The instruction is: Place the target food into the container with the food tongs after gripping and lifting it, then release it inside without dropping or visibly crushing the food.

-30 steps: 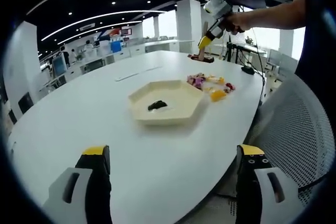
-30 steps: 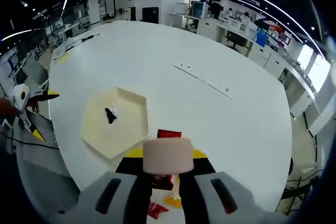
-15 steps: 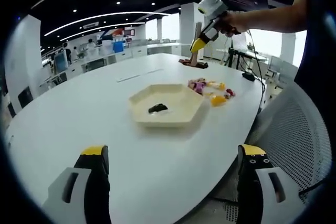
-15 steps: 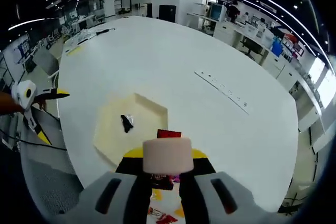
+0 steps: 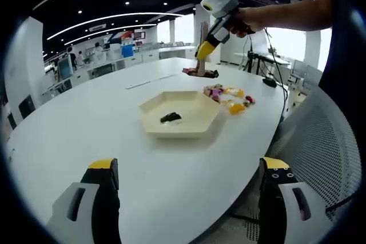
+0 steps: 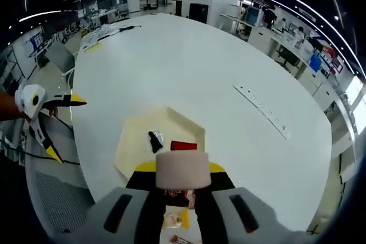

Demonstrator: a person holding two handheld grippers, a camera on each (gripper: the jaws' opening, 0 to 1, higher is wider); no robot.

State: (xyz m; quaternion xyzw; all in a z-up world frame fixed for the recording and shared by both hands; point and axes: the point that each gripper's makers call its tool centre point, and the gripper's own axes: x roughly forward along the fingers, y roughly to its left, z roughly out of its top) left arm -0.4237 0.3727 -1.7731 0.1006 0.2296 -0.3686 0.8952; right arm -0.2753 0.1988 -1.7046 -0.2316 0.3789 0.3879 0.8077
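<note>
In the left gripper view, our left gripper (image 5: pixel 186 198) waits with jaws wide apart at 6 o'clock on the white table (image 5: pixel 86 124). One hexagonal tray (image 5: pixel 180 112) holds one dark item (image 5: pixel 170 118); a food pile (image 5: pixel 229 95) lies at its 2 o'clock.

In the right gripper view, our right gripper (image 6: pixel 183 167), clamped on tongs (image 6: pixel 183 170), carries one red food piece (image 6: pixel 183 146) over the tray's near edge. We judge lowering and releasing comes next.

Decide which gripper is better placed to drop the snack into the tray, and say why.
Right. The right gripper already holds the red snack above the tray; the left gripper is open and farther back.
</note>
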